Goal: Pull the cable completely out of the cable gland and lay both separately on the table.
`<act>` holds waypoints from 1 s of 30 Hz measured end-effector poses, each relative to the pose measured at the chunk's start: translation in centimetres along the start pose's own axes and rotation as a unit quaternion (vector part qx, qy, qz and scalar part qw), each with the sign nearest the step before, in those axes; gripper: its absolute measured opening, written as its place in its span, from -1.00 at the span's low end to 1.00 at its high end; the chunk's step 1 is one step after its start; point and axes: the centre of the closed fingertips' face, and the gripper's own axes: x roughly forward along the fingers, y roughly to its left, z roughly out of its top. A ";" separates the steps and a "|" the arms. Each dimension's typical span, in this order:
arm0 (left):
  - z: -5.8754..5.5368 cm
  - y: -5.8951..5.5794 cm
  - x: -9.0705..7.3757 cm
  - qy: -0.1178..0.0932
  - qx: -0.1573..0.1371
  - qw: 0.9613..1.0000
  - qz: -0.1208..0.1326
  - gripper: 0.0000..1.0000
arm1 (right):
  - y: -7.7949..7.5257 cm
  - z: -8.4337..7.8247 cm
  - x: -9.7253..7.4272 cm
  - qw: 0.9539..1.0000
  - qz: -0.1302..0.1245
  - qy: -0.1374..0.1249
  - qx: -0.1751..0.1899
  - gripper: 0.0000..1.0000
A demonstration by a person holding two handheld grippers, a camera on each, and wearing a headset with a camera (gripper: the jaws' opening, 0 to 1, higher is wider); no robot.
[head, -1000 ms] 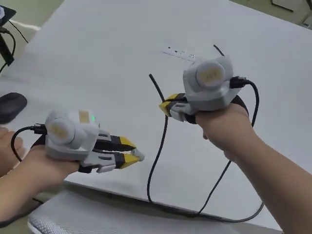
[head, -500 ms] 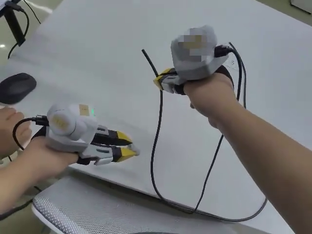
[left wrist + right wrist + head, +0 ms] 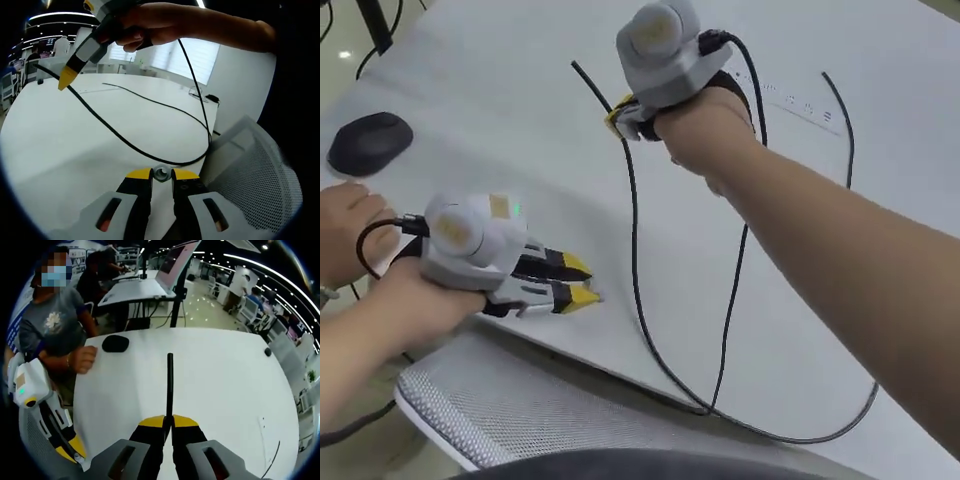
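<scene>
1. White table [image 3: 470, 90] in a bright open office is where both parts are to end up.
2. Thin black cable [image 3: 633, 230]: the right gripper [image 3: 617, 115] has its jaws pressed onto it close to the free end, which pokes out straight past the tips. It is held up over the table. The rest sags across the top and over the near edge.
3. Cable gland [image 3: 161, 173]: a small grey ring nipped between the tips of the left gripper [image 3: 588, 283], low by the near edge. In the head view the cable passes apart from it, so it looks pulled free.
4. Handling, as I judge it:
   - The cable is light and limp with some spring, so it is best held near an end.
   - The gland is hard, round and tiny, and apt to roll or slip. Set it down flat.
5. Farther out are a dark mouse [image 3: 370, 142], another person's hand [image 3: 345, 230] on the left edge, and a mesh chair [image 3: 520, 410] below.
</scene>
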 end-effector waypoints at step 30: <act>-3.1 8.0 -1.3 -0.055 -0.032 0.990 0.127 -0.69 | 3.5 -2.6 10.5 0.994 0.089 0.038 -0.049 -1.00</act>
